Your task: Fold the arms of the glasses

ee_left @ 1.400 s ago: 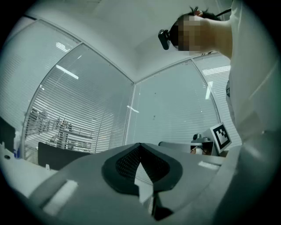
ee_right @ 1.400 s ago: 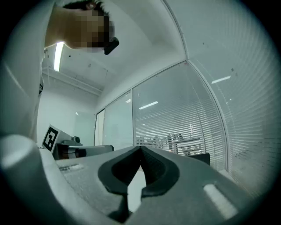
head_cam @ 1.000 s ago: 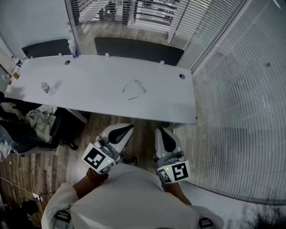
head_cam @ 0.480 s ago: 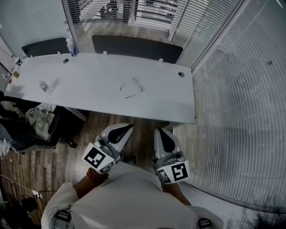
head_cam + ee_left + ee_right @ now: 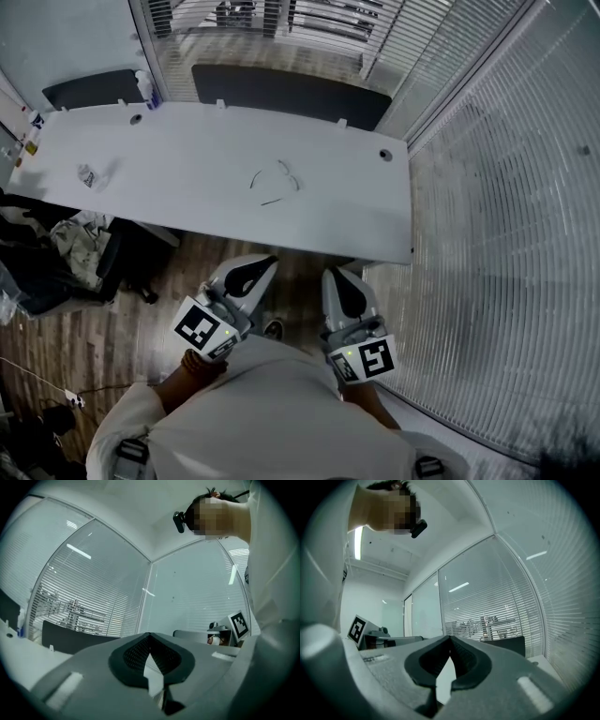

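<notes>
A pair of thin-framed glasses (image 5: pixel 275 183) lies near the middle of the white table (image 5: pixel 187 206). Its arms seem spread out, but it is too small for detail. Both grippers are held close to the person's body, on the near side of the table's front edge and well short of the glasses. My left gripper (image 5: pixel 261 265) points toward the table with its jaws shut and nothing between them (image 5: pixel 150 634). My right gripper (image 5: pixel 336 277) is beside it, also shut and empty (image 5: pixel 450 638). The glasses do not show in either gripper view.
A small crumpled clear item (image 5: pixel 87 175) lies at the table's left end, and a bottle (image 5: pixel 143 89) stands at the far left edge. Dark panels (image 5: pixel 281 89) line the far side. An office chair with clothes (image 5: pixel 75 248) stands at the left, and a glass wall with blinds (image 5: pixel 506 234) is on the right.
The head view has shifted slightly, so the table and glasses sit a little higher and further left. Both grippers stay shut and close to the body.
</notes>
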A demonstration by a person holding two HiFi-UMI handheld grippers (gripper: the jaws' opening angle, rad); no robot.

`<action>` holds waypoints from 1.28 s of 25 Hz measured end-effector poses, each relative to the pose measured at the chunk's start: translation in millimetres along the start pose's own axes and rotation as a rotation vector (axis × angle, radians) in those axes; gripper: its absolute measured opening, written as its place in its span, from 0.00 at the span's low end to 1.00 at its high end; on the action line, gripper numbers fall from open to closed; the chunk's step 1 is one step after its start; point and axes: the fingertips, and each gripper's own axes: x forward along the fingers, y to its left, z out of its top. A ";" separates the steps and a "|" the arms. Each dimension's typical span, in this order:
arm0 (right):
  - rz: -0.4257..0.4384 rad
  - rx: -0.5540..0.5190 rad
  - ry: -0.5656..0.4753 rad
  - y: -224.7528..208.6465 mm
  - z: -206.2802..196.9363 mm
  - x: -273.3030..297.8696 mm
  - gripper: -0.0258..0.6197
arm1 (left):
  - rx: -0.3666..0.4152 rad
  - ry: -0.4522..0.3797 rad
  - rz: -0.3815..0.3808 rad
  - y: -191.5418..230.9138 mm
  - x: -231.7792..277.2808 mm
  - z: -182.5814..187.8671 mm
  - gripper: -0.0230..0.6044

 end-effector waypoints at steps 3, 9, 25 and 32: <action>-0.001 -0.011 0.001 -7.9 0.3 24.2 0.04 | -0.004 -0.009 0.006 25.1 11.1 3.1 0.04; 0.009 -0.035 0.009 -28.5 -1.2 94.5 0.04 | -0.003 -0.015 0.010 93.8 42.6 10.9 0.04; -0.021 -0.039 -0.007 -86.7 9.7 234.2 0.04 | 0.034 0.007 -0.045 220.6 128.6 40.3 0.04; 0.010 -0.016 0.032 -112.7 16.7 251.9 0.04 | -0.007 0.042 -0.007 232.2 155.7 33.8 0.04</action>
